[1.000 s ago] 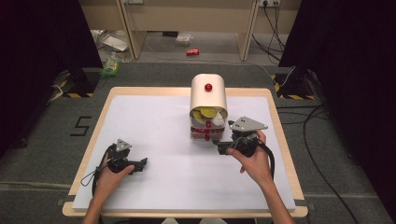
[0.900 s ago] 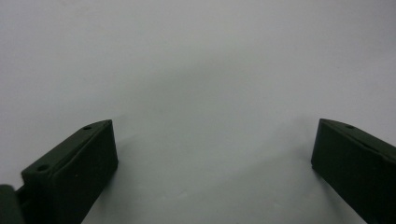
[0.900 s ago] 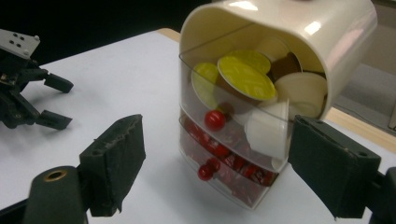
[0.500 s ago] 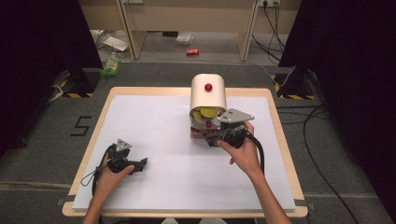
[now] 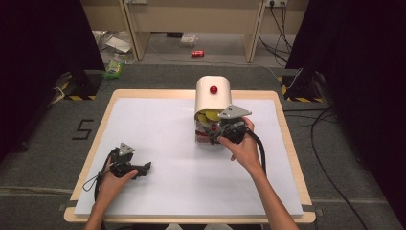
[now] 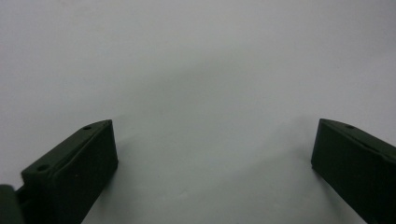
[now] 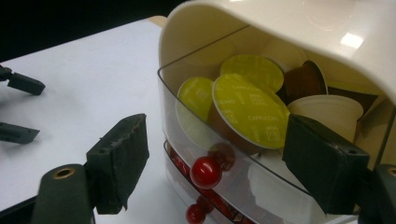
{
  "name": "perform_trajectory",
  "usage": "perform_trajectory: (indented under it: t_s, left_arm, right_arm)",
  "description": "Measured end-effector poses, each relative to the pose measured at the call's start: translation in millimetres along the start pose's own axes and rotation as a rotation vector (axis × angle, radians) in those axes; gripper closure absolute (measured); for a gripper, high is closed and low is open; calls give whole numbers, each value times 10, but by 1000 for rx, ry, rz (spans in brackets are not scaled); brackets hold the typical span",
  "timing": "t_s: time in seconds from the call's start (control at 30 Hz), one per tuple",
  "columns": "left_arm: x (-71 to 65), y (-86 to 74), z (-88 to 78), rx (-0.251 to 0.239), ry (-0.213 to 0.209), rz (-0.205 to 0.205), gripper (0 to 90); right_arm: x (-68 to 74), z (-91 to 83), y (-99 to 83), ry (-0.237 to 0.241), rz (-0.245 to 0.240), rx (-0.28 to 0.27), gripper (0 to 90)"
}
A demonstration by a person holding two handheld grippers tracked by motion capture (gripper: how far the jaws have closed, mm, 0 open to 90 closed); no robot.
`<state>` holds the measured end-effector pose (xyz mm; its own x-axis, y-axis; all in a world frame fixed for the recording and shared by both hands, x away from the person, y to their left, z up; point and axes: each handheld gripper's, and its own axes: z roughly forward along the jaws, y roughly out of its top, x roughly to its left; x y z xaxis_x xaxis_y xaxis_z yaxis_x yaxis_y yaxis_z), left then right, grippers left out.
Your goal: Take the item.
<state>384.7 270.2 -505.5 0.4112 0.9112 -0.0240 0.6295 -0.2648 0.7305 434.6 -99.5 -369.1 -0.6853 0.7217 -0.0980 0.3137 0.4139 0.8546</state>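
since a second ago the right hand-held gripper (image 5: 216, 135) has moved in to the capsule dispenser (image 5: 211, 109), jaws wide around its red drawer knob (image 7: 206, 172); left hand-held gripper (image 5: 145, 167) rests wide at the worktop's (image 5: 158, 129) seven o'clock.

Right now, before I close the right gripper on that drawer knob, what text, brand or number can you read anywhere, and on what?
"5": black mark on the grey floor, left of the table.
"CAPPUCCINO": along the rim of the front yellow-green capsule lid in the clear drawer; the letters are blurred, so that is my best reading.
Other capsule lids: print too blurred to read.
Red can on the far floor: label too small.
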Motion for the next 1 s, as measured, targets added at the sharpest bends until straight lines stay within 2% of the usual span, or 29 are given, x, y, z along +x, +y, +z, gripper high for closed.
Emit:
perform_trajectory:
  t_s: [0.3, 0.6, 1.0]
  left_arm:
    - [-2, -1, 1, -2, 0, -2, 0]
    - [-1, -1, 0, 0, 0, 0, 0]
    - [-2, -1, 0, -1, 1, 1, 0]
  right_arm:
    - [-2, -10, -16, 4, -3, 19, 238]
    - [29, -22, 2, -1, -27, 50, 242]
    - [104, -139, -32, 26, -31, 28, 256]
